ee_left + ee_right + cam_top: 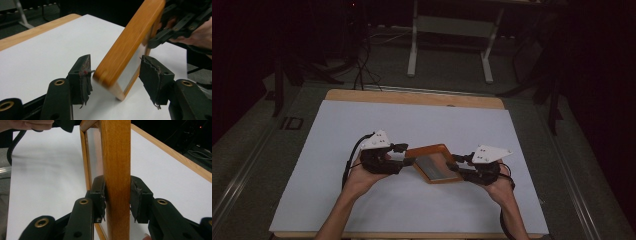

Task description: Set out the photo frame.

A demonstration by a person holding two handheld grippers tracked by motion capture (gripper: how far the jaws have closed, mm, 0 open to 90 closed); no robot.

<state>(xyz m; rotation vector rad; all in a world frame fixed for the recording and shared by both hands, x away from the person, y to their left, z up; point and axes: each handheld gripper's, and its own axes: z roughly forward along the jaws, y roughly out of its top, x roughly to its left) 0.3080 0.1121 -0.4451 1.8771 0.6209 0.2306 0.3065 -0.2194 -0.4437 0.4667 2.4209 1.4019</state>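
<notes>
A wooden picture frame [434, 162] with a glass face stands tilted on its edge over the white sheet, between my two grippers. My right gripper [455, 163] is shut on its right side; in the right gripper view both pads [98, 195] press the wooden rail [116, 152], with the gripper [117, 197] around it. My left gripper [406, 154] is at the frame's left corner. In the left gripper view its jaws [117, 75] stand open astride that corner [130, 42], and the right-hand pad [152, 75] is clear of the wood. The right gripper [162, 30] shows beyond, in a hand.
A white sheet [412, 125] covers a wooden table whose far edge [412, 97] shows. Behind the table stands a grey metal-legged stand [452, 30], and cables [362, 70] lie on the dark floor. A black cable [11, 147] trails from the left gripper.
</notes>
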